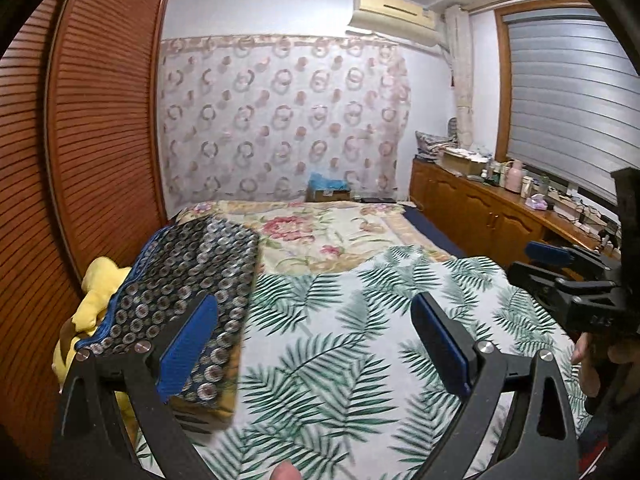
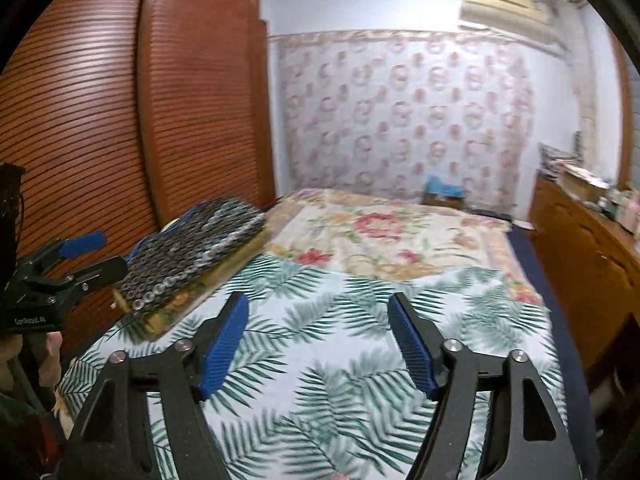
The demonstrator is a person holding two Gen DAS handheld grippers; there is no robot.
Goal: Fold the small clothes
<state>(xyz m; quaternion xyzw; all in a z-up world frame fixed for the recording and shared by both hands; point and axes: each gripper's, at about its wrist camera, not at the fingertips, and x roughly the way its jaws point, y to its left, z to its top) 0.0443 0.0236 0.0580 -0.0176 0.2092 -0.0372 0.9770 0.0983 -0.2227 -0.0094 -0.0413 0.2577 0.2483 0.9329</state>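
Note:
My left gripper [image 1: 316,308] is open and empty, held above a white sheet with green palm leaves [image 1: 340,340] spread on the bed. My right gripper [image 2: 318,306] is open and empty too, above the same leaf sheet [image 2: 340,360]. Each gripper shows in the other's view: the right one [image 1: 536,260] at the right edge, the left one [image 2: 94,252] at the left edge, both with jaws apart. No small garment shows between the fingers or on the sheet.
A folded dark patterned blanket [image 1: 192,280] lies at the bed's left edge, with a yellow plush toy [image 1: 96,300] beside it. A floral bedspread [image 1: 320,236] covers the far half. A louvred wooden wardrobe [image 1: 80,140] stands left; a cluttered wooden cabinet [image 1: 500,208] runs along the right.

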